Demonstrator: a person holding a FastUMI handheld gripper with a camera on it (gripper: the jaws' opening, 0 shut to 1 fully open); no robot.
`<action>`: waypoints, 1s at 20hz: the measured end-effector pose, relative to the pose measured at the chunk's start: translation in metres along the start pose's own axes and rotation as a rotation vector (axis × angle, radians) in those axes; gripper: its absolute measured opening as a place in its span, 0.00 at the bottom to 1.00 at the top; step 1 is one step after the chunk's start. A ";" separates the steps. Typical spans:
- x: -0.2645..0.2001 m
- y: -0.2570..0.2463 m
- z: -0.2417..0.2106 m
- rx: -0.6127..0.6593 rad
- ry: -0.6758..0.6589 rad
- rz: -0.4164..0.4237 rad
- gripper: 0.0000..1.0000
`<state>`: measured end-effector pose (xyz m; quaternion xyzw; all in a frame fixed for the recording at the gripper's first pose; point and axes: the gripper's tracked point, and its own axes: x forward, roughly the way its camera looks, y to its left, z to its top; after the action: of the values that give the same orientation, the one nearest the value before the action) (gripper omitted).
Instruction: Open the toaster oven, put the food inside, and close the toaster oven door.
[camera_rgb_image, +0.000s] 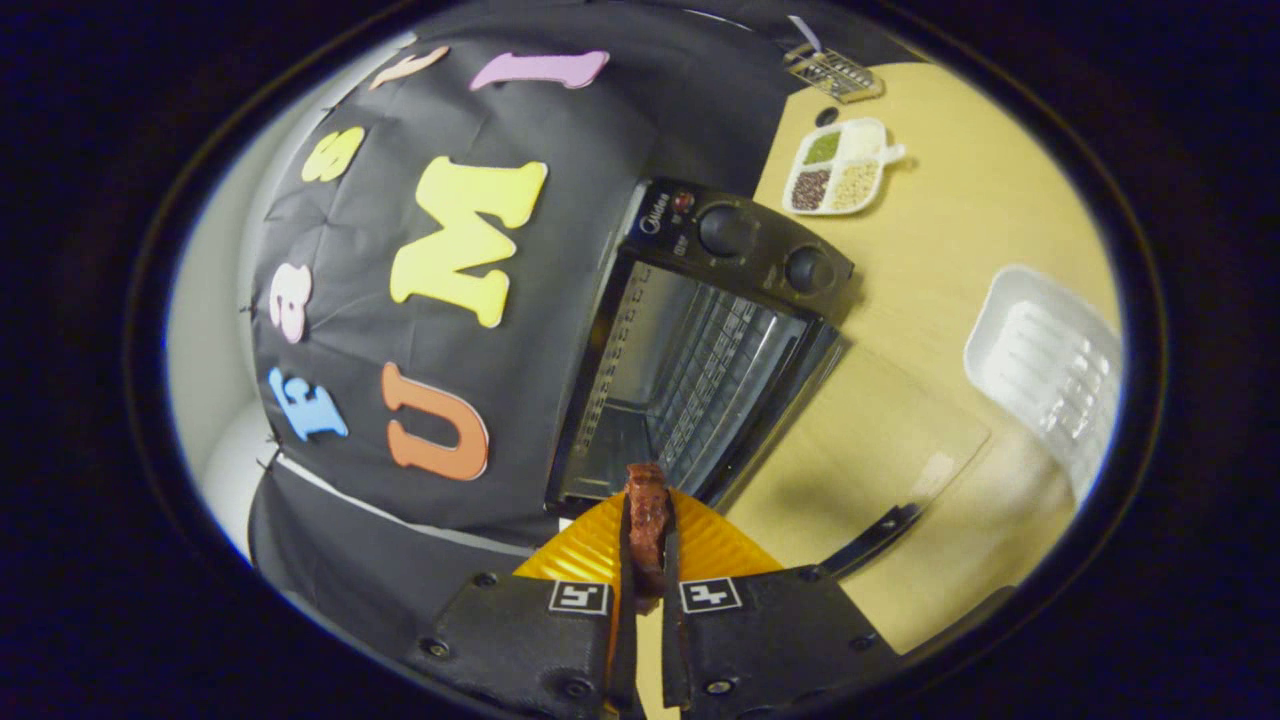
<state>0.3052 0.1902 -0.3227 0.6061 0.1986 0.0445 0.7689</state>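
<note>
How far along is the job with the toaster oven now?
Done: the toaster oven is open, its glass door folded down flat. In hand: the hand-held gripper is shut on a reddish-brown piece of food just before the opening. Left: put the food inside and close the door.

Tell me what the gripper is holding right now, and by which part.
The gripper is shut on a reddish-brown piece of food, pinched flat between both fingers along its lower part; its top end sticks out toward the open toaster oven.
</note>
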 end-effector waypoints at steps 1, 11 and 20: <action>0.012 -0.005 -0.001 0.012 -0.027 -0.017 0.13; 0.121 -0.011 0.021 0.067 -0.213 -0.102 0.13; 0.149 -0.025 0.032 -0.081 -0.239 -0.214 0.15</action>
<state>0.4489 0.2008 -0.3776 0.5508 0.1672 -0.1021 0.8113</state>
